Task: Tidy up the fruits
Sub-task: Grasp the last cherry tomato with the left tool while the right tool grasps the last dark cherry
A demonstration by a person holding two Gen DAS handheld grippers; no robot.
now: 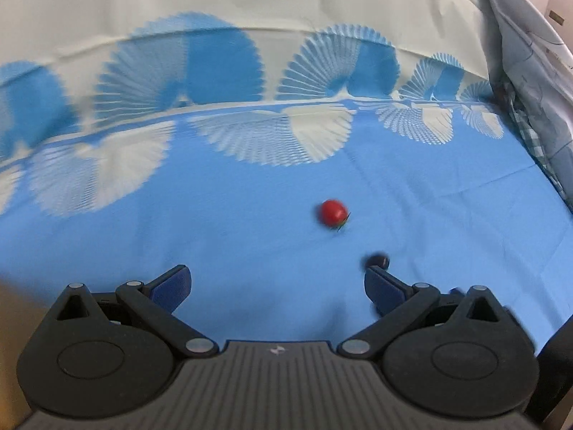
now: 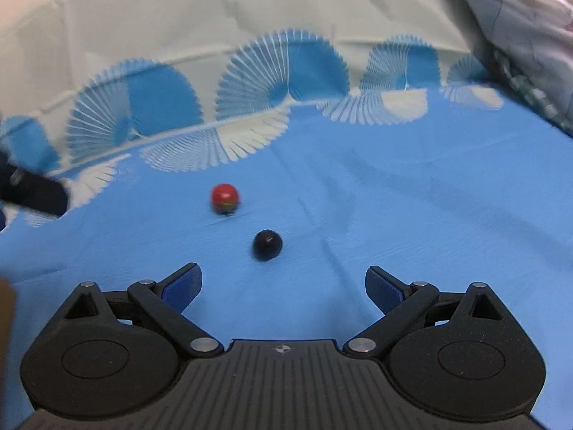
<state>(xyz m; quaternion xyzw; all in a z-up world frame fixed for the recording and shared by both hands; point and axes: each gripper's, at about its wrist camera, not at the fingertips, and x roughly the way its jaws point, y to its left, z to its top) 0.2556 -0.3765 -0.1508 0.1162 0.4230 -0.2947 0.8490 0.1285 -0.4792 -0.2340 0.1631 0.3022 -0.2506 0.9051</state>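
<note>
Two fruits loose on your blue patterned cloth (image 2: 429, 197): small red round tomato (image 2: 224, 197), dark round berry (image 2: 267, 245) just beside | left gripper (image 1: 277, 286) and right gripper (image 2: 283, 286) spread wide, empty | risk: a nudge rolls either away; no container visible.

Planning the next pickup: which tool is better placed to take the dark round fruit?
Probably the right tool. The dark fruit lies just ahead of its open fingers, nearly centred. For the left tool, also open, that fruit sits off by its right finger; the red fruit suits it better.
</note>
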